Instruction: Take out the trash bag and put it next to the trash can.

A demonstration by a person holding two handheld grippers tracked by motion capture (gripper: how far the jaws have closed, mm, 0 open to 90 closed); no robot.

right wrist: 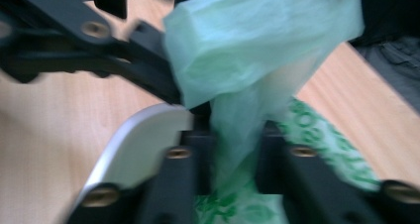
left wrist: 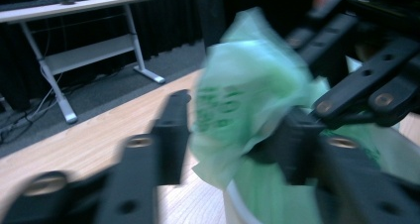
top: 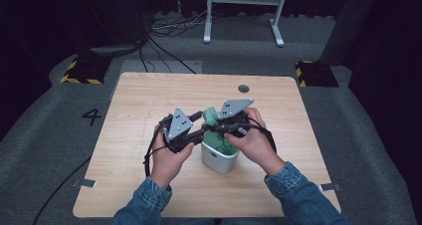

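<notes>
**A:** Quick rundown: small white bin (top: 219, 159) sitting on the wooden table (top: 149, 100), a bit nearer the person's edge than the middle. Green plastic bag (top: 213, 116) stuffed into it, top bunched up and poking above the rim, printed part hanging down inside.

**B:** And the grippers? Where's the bag relative to the fingers?

**A:** Both right over the bin, tips nearly meeting. Right gripper (right wrist: 236, 149) first: narrow, pads clamped on a gathered strip of the bag, film pinched flat between them and ballooning out above the tips. Bin rim (right wrist: 138, 144) just to the left of the jaws in the right gripper view, more printed green bag below.

**B:** Left one?

**A:** Left gripper (left wrist: 233, 135): about half open. Bag (left wrist: 247, 85) sitting in the gap between the fingers (left wrist: 171, 130), bulging up and past the tips. Far side of the bag looks pressed against the right-hand finger, near side looks apart from the left-hand finger, with a sliver of table showing between. So around the bag, not really squeezing it. Pretty blurry though, so hard to swear to the contact.

**B:** Other gripper visible from there too?

**A:** Yep, linkage of the right one up in the corner, just behind the bag.
</notes>
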